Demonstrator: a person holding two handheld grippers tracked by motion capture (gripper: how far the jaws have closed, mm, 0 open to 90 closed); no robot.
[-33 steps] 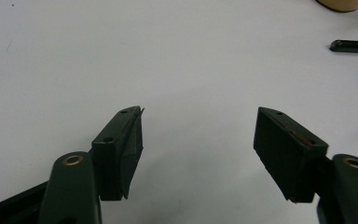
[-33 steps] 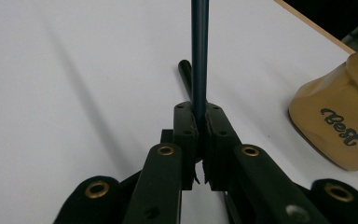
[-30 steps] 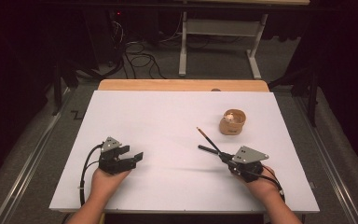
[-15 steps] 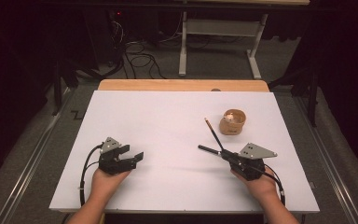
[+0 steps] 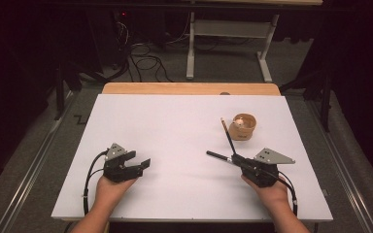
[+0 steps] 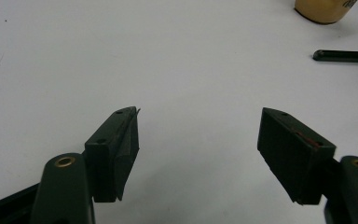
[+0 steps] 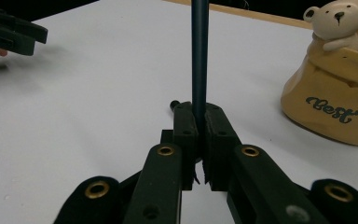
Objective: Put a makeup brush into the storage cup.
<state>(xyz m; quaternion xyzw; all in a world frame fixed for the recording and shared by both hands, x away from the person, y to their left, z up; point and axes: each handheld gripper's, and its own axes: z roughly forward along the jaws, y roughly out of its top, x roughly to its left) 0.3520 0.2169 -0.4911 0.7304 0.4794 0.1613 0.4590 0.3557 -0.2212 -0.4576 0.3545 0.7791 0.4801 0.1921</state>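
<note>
Spreading across most of the high view, the white tabletop [image 5: 184, 141] carries everything here, with a strip of bare wood showing along its far edge and a grey floor with cables and a metal frame beyond.

On the near left a hand [image 5: 108, 190] holds the left gripper [image 5: 138, 164] low over the white surface, well apart from the other things. Its jaws stand wide with nothing between them — they have just been opening a little further — and the left gripper view shows only bare tabletop in the gap.

On the near right the other hand [image 5: 268, 191] holds the right gripper [image 5: 234, 160], a grey three-cornered plate on top of it and a cable trailing back past the wrist. Its jaws are clamped tight on a pencil [image 5: 227, 136].

The cup [image 5: 243, 127] — a small tan pot with a cream bear figure at its rim and dark lettering on its side — stands upright on the right half of the tabletop, beyond the right gripper.

The pencil is dark and thin. Pinched near its lower end, it rises steeply from the jaws, leaning away from the person, with its pale tip just beside the cup's left side in the high view. In the right gripper view its shaft [image 7: 199, 56] runs straight up out of the closed jaws, the cup [image 7: 335, 93] off to the right of it.
</note>
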